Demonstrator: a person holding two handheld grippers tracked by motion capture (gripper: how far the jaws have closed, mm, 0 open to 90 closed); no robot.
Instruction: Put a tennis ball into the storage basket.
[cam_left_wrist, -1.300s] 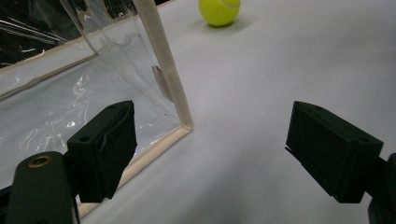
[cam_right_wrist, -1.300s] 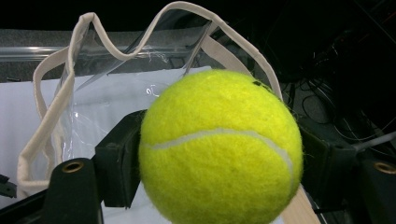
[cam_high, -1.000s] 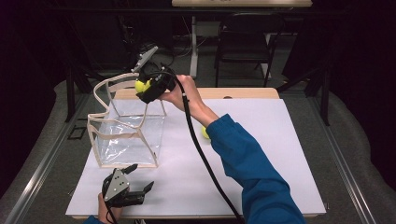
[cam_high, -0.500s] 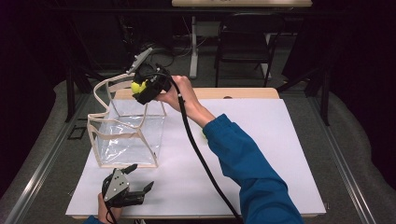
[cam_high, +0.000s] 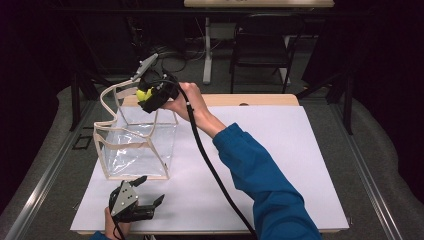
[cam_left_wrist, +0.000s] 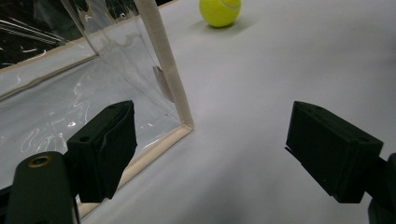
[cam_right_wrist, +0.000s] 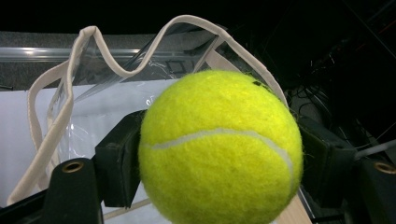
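second tennis ball (cam_left_wrist: 220, 11) cropped by top edge, clear bag (cam_left_wrist: 70, 88) cut off at left

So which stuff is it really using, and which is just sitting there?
In use:
- right tongs, squeezing a tennis ball
- see-through bag, standing open under that ball

Just there:
- second tennis ball, lying on the white table
- left tongs, open, holding nothing
- chair behind

Overhead light keeps the white table (cam_high: 280, 165) bright while the room along the top of the high view falls nearly black. Glare streaks the clear bag (cam_left_wrist: 70, 79) (upper left, left gripper view). The tennis ball (cam_right_wrist: 219, 149) looks sharp, its background soft.
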